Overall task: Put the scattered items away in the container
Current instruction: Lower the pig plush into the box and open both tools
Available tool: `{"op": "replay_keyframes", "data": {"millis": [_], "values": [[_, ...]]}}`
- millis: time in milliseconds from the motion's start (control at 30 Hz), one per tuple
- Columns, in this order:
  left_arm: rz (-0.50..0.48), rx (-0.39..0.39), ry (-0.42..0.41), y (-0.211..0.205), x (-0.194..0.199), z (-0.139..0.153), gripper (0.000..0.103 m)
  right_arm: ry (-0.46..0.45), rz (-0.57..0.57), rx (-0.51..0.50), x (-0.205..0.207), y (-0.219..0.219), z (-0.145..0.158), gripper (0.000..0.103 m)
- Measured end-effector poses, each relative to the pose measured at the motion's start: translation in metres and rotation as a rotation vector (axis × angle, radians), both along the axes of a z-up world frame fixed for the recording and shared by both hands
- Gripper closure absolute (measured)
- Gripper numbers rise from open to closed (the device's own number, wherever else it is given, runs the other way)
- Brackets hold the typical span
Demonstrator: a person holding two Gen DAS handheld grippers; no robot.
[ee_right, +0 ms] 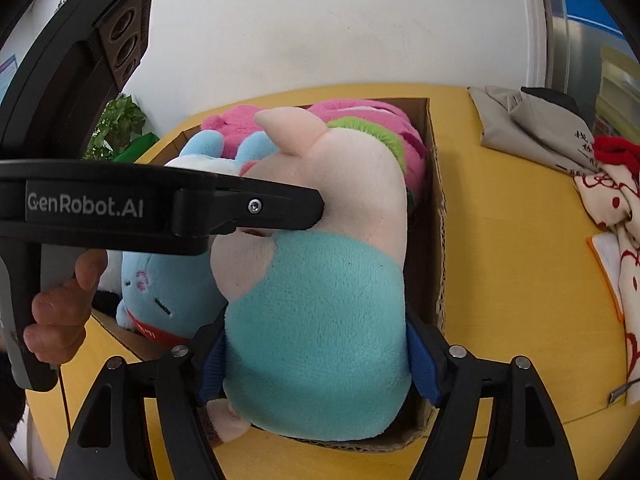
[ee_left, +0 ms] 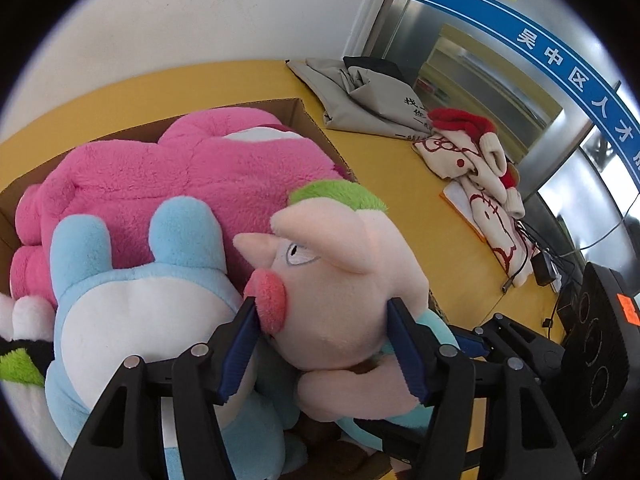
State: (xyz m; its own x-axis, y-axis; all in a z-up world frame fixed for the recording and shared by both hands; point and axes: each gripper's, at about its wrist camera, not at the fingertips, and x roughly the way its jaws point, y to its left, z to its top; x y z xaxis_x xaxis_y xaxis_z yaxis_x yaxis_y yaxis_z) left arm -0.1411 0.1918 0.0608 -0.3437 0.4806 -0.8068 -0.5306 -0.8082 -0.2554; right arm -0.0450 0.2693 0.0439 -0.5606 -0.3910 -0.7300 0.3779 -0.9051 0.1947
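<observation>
the left tongs (ee_left: 322,344) grasp the head of the pig plush (ee_left: 340,280), one blue pad against its red snout and the other against the back of the head. the right tongs (ee_right: 316,354) clench the same toy lower down, around its turquoise body (ee_right: 320,320), with a pad pressed into each side. the pig plush sits over the near end of the cardboard box (ee_right: 434,216), its green tuft pointing away from both tongs; whether it rests on the toys below or hangs in the grip cannot be told. beyond the left tongs, inside the box, lie a big pink plush (ee_left: 160,172) and, nearer and to their left, a light blue plush (ee_left: 132,280) with white belly. the box stands on a yellow surface (ee_left: 400,200). well to the right of both tongs, on that surface, lie a folded grey cloth bag (ee_left: 360,96) and a cream cloth with red print (ee_left: 472,156). in the right wrist view the person's left hand (ee_right: 60,308) grips the black handle of the left tool
</observation>
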Motion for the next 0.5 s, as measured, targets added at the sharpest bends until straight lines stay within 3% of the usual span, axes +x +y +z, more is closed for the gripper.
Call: {"op": "replay_keyframes", "data": {"millis": [100, 233, 300, 500], "values": [[0.044, -0.016, 0.019, 0.001, 0.003, 0.004, 0.032, 0.005, -0.022, 0.030, 0.005, -0.003, 0.004, 0.008], [0.073, 0.003, 0.062, -0.006, 0.013, 0.017, 0.032, 0.025, -0.063, 0.043, 0.018, -0.002, 0.012, 0.006], [0.088, -0.002, 0.118, -0.014, 0.025, 0.030, 0.033, 0.055, -0.080, 0.080, 0.030, -0.001, 0.019, 0.004], [0.120, 0.021, 0.278, -0.061, 0.088, 0.069, 0.032, 0.104, -0.131, 0.060, 0.070, 0.007, 0.048, 0.000]]}}
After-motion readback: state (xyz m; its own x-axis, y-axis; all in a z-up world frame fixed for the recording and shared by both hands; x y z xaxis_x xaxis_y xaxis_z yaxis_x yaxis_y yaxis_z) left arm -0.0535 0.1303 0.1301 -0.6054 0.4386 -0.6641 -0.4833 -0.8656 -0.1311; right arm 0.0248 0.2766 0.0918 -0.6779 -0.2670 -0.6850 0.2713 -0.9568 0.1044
